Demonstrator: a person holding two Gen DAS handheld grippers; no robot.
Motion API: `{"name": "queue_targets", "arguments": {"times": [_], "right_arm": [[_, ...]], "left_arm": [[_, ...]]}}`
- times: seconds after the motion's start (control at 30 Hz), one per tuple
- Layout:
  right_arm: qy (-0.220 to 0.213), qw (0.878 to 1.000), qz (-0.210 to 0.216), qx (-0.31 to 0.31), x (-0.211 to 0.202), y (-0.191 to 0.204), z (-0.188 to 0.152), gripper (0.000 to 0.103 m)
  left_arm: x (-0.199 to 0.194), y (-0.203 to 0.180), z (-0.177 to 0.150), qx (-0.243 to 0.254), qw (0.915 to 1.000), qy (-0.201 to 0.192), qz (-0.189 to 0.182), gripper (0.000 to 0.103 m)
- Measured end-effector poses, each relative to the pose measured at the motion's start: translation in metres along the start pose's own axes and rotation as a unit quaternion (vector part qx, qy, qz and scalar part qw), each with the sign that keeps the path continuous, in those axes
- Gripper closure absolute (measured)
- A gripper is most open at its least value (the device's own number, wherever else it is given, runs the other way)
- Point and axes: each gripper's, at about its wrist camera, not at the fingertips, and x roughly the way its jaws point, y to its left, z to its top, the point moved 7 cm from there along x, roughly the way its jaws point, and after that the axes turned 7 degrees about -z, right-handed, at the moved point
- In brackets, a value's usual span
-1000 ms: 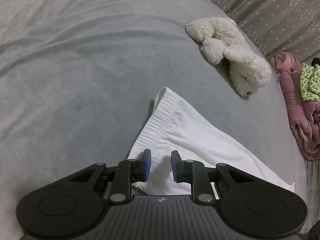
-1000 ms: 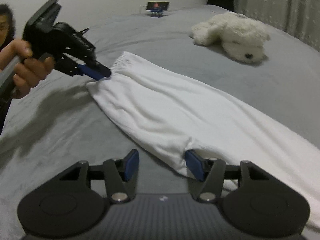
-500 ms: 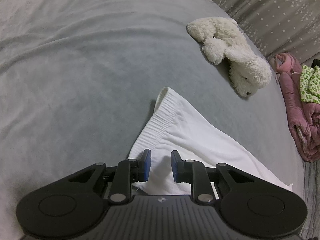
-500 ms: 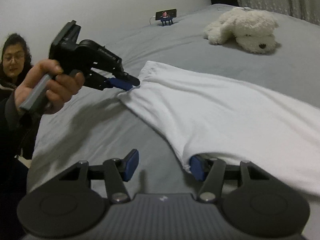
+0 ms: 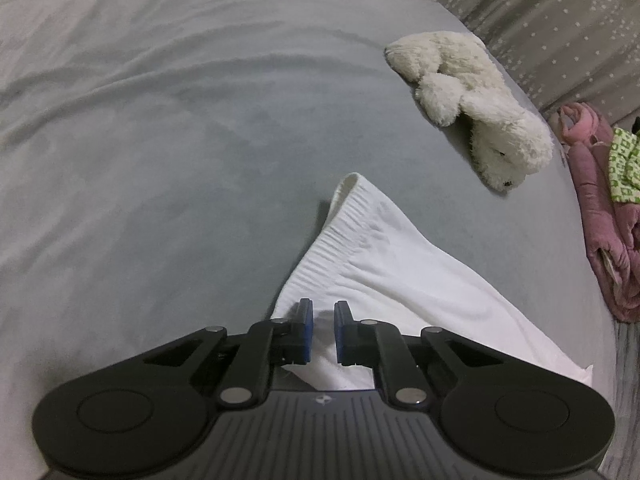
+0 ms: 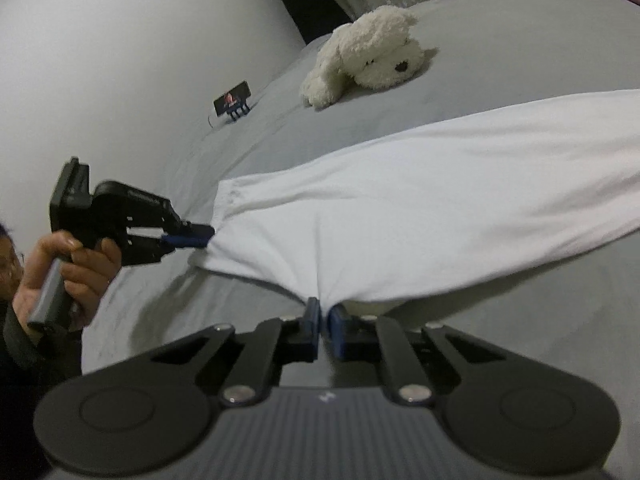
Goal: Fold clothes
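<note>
White trousers (image 6: 420, 196) lie stretched across the grey bed (image 6: 520, 60); their ribbed waistband shows in the left wrist view (image 5: 348, 236). My left gripper (image 5: 322, 320) is shut on the waistband corner, and it shows from the side in the right wrist view (image 6: 196, 238), pinching that corner. My right gripper (image 6: 324, 320) is shut on the trousers' near edge, and the cloth bunches at its pads and lifts off the bed. The far trouser legs run out of view to the right.
A white plush dog (image 5: 472, 100) (image 6: 368, 54) lies on the bed beyond the trousers. Pink and green clothes (image 5: 600, 200) are piled at the bed's right edge. A small phone stand (image 6: 233, 100) sits near the wall. Curtains (image 5: 560, 20) hang behind.
My right gripper has closed from open onto the trousers' near edge and lifted it. The right wrist view has swung round. My left gripper has kept its hold on the waistband.
</note>
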Motion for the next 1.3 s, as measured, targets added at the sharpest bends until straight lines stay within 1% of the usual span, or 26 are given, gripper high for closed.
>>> {"name": "queue_targets", "arguments": {"times": [0.1, 0.17, 0.37, 0.47, 0.57, 0.7, 0.73, 0.77, 0.83, 0.93, 1.03, 1.17, 1.23, 1.3], "right_arm": [[0.014, 1.000, -0.015, -0.003, 0.006, -0.002, -0.006, 0.096], [0.008, 1.000, -0.013, 0.004, 0.006, -0.002, -0.004, 0.096], [0.002, 0.999, -0.018, 0.045, 0.009, -0.014, 0.000, 0.095], [-0.007, 0.999, -0.023, 0.027, 0.007, -0.004, -0.001, 0.093], [-0.006, 0.999, -0.035, 0.009, 0.003, 0.002, -0.005, 0.093], [0.006, 0.997, -0.075, -0.009, -0.002, -0.004, -0.012, 0.092], [0.004, 0.997, -0.077, -0.011, -0.005, -0.004, -0.013, 0.090], [0.002, 0.997, -0.078, -0.012, -0.008, -0.003, -0.013, 0.085], [-0.010, 0.996, -0.089, -0.019, -0.015, 0.001, -0.010, 0.084], [-0.030, 0.994, -0.099, -0.045, -0.021, 0.018, 0.004, 0.083], [-0.035, 0.993, -0.090, -0.073, -0.011, 0.043, 0.022, 0.078], [-0.018, 0.990, -0.078, -0.115, 0.034, 0.089, 0.051, 0.071], [0.001, 0.989, -0.069, -0.131, 0.064, 0.115, 0.064, 0.071], [0.016, 0.987, -0.070, -0.145, 0.093, 0.138, 0.075, 0.069]], "left_arm": [[-0.002, 0.007, 0.000, -0.021, 0.9998, 0.003, 0.005, 0.093], [-0.004, 0.011, 0.000, -0.038, 0.9992, 0.003, 0.008, 0.093], [-0.006, 0.012, 0.002, -0.042, 0.9990, -0.001, 0.015, 0.093], [-0.008, 0.014, 0.004, -0.052, 0.9985, -0.003, 0.015, 0.093], [-0.014, 0.019, 0.008, -0.067, 0.9976, -0.009, 0.013, 0.093], [-0.022, 0.025, 0.015, -0.085, 0.9962, -0.018, -0.007, 0.093], [-0.023, 0.026, 0.017, -0.090, 0.9957, -0.019, -0.012, 0.093], [-0.024, 0.028, 0.018, -0.096, 0.9950, -0.020, -0.016, 0.093], [-0.025, 0.032, 0.021, -0.109, 0.9935, -0.021, -0.024, 0.093], [-0.027, 0.040, 0.027, -0.131, 0.9905, -0.027, -0.033, 0.093], [-0.029, 0.052, 0.032, -0.151, 0.9873, -0.037, -0.033, 0.093], [-0.030, 0.061, 0.035, -0.175, 0.9827, -0.041, -0.046, 0.093], [-0.032, 0.065, 0.037, -0.187, 0.9795, -0.043, -0.060, 0.093], [-0.035, 0.068, 0.039, -0.195, 0.9776, -0.049, -0.064, 0.093]]}}
